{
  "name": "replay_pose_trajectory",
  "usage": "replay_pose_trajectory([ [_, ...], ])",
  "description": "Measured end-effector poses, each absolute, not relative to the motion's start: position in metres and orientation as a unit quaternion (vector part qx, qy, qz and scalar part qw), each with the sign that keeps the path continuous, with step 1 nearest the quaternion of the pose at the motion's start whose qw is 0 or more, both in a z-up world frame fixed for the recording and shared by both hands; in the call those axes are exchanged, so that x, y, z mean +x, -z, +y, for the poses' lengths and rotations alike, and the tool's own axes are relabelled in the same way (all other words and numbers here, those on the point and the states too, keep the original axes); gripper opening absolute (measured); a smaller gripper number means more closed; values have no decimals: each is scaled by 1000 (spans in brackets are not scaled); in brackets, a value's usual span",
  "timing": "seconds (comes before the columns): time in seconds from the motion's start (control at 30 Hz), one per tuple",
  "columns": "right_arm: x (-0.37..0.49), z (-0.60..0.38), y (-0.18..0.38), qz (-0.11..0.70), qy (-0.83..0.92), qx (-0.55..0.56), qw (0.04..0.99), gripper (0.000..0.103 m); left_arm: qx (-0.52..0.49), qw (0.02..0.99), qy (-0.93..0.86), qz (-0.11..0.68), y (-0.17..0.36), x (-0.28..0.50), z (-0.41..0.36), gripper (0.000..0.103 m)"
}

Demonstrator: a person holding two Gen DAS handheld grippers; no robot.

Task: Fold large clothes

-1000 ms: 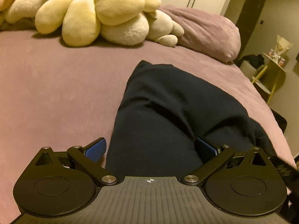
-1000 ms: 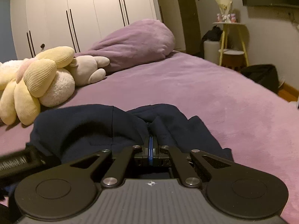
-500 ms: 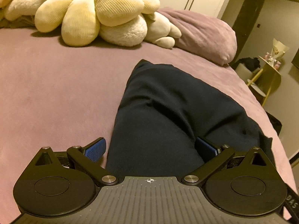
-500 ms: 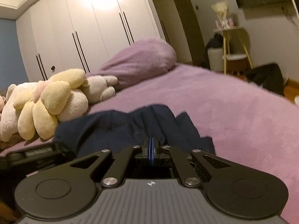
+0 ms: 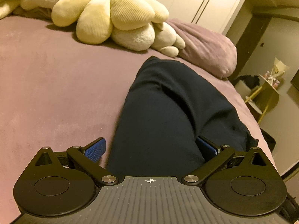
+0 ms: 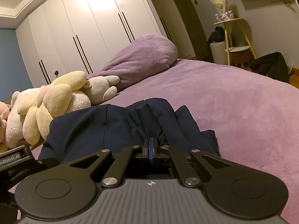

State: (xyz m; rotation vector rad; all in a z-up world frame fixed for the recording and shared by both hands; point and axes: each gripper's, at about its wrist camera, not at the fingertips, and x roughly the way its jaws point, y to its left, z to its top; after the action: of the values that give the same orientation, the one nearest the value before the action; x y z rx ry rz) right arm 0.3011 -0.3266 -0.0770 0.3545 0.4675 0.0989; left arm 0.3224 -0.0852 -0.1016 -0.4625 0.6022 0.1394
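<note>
Here, a dark navy garment of soft, thick fabric (image 5: pixel 168 112) is seen lying bunched and partly folded on a bed covered by a mauve plush blanket (image 5: pixel 46 85); it serves as the landmark for everything else. The left tool (image 5: pixel 152 148) is held spread wide over the near end of the garment, with one blue ribbed pad (image 5: pixel 94 151) showing above the blanket just to the garment's left and the other pad partly hidden against the cloth on its right; no pressing on the fabric can be made out. The right tool (image 6: pixel 150 150) is seen with its two blue pads brought fully together at the near edge of the garment, where folds of the cloth gather in a ridge; whether any fabric is pinched between them cannot be told. Beyond the garment, a pale yellow ribbed flower-shaped cushion (image 5: pixel 114 16) and cream plush toys (image 6: pixel 101 89) are piled, and farther right of these a mauve pillow (image 6: pixel 143 57) is propped. Behind the pillow, white wardrobe doors with dark handles (image 6: pixel 84 29) are visible.
</note>
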Motion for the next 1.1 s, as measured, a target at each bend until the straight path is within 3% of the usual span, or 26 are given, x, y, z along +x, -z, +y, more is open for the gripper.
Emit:
replay_pose_trajectory([
  [0.23, 304, -328, 82, 228, -55, 186, 954, 0, -240, 917, -61, 314, 106, 335, -79, 103],
  [0.43, 309, -338, 61, 269, -65, 220, 935, 0, -299, 871, 20, 390, 85, 337, -31, 103],
  [0.5, 304, -353, 47, 293, -98, 258, 915, 6, -301, 868, 45, 392, 78, 331, -12, 103],
  [0.53, 297, -365, 40, 294, -117, 278, 907, 17, -296, 869, 57, 392, 76, 328, -4, 103],
  [0.57, 287, -376, 34, 294, -117, 286, 904, 54, -293, 868, 69, 395, 76, 326, 3, 103],
  [0.6, 279, -386, 30, 296, -103, 284, 906, 69, -292, 862, 81, 405, 78, 326, 8, 103],
  [0.63, 271, -399, 29, 300, -99, 284, 905, 73, -299, 855, 96, 413, 81, 327, 10, 103],
  [0.83, 285, -448, 72, 396, -133, 431, 800, 72, -398, 795, 126, 440, 116, 340, 13, 103],
  [0.93, 298, -442, 90, 418, -125, 445, 782, 69, -416, 781, 141, 445, 127, 350, 3, 101],
  [1.1, 310, -420, 100, 428, -130, 428, 785, 49, -394, 790, 154, 443, 116, 355, -1, 81],
])
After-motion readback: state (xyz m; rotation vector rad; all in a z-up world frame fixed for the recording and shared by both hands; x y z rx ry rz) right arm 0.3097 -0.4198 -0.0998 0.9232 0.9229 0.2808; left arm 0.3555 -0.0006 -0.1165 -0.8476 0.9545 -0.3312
